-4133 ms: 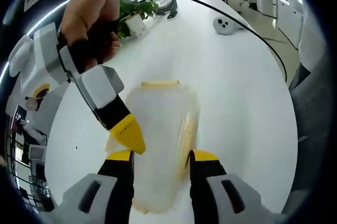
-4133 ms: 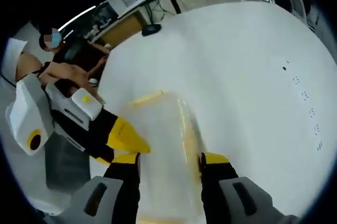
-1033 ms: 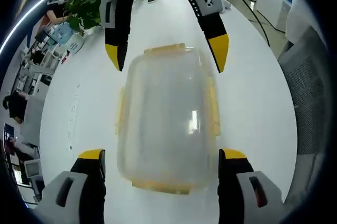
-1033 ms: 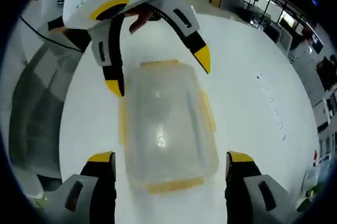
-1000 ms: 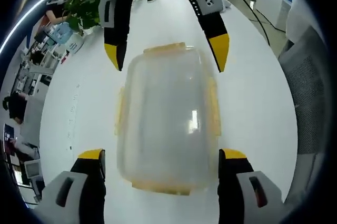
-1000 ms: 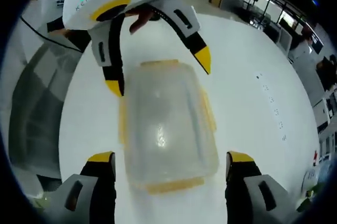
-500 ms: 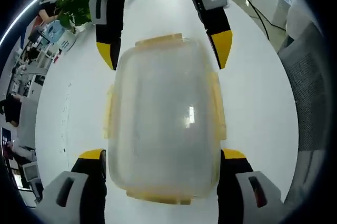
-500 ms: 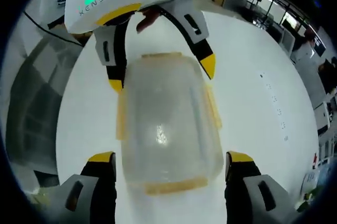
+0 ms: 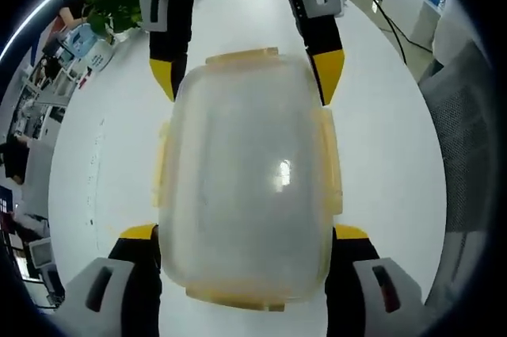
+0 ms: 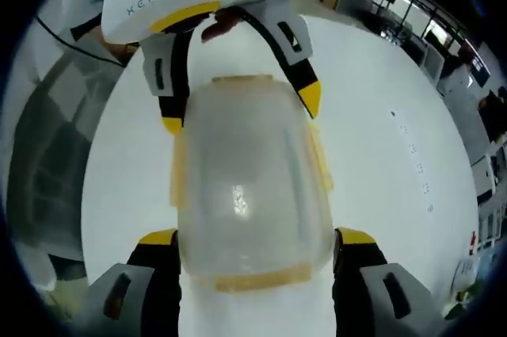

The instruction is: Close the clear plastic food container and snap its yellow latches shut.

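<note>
The clear plastic container [image 9: 245,186] lies lid-on on the white table [image 9: 396,170], with yellow latches [image 9: 329,166] along its sides and ends. My left gripper [image 9: 244,234] is open, its yellow-tipped jaws flanking the container's near end close against the side walls. The right gripper [image 9: 245,74] comes in from the top of the left gripper view and straddles the far end. In the right gripper view the container [image 10: 249,194] sits between the open jaws of my right gripper [image 10: 257,236], and the left gripper [image 10: 240,112] straddles the opposite end. The side latches [image 10: 318,158] flare outward.
A potted plant [image 9: 119,4] and a black cable [image 9: 380,12] sit toward the far table edge. A grey chair [image 9: 467,139] stands beside the table. Small dark marks [image 10: 412,162] dot the tabletop. Desks fill the room behind.
Both grippers have come closer to the container, which now looms larger, and their jaws flank its two ends. The jaw gaps are about the same. The container has stayed put.
</note>
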{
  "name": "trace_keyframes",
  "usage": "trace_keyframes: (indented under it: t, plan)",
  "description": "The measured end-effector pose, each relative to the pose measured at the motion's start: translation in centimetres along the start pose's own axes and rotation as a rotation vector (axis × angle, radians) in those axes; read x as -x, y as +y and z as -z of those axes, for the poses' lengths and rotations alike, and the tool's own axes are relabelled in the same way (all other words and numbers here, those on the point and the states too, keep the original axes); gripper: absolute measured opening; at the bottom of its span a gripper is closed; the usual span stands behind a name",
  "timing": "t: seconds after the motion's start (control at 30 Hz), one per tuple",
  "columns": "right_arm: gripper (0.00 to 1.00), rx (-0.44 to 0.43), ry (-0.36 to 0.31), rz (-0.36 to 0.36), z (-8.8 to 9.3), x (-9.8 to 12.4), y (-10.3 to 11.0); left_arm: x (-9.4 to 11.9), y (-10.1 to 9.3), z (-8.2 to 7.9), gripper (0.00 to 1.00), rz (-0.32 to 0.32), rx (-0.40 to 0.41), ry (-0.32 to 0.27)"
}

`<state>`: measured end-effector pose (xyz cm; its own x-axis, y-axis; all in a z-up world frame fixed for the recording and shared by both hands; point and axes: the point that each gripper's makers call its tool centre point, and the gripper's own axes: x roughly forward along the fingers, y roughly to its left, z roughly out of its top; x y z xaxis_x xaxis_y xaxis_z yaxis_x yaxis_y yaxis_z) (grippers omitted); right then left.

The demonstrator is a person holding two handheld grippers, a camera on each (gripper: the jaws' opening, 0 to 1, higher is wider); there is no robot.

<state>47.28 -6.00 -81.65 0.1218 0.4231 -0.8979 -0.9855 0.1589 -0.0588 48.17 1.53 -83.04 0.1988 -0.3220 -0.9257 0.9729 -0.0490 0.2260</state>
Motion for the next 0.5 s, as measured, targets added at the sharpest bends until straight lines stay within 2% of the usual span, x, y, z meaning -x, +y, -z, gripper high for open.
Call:
trace_keyframes:
  t: [0.5]
  plan:
    - [0.79, -0.006, 0.014, 0.002, -0.8, -0.4, 1.4, 0.6, -1.2, 0.9, 0.87, -0.002, 0.006, 0.006]
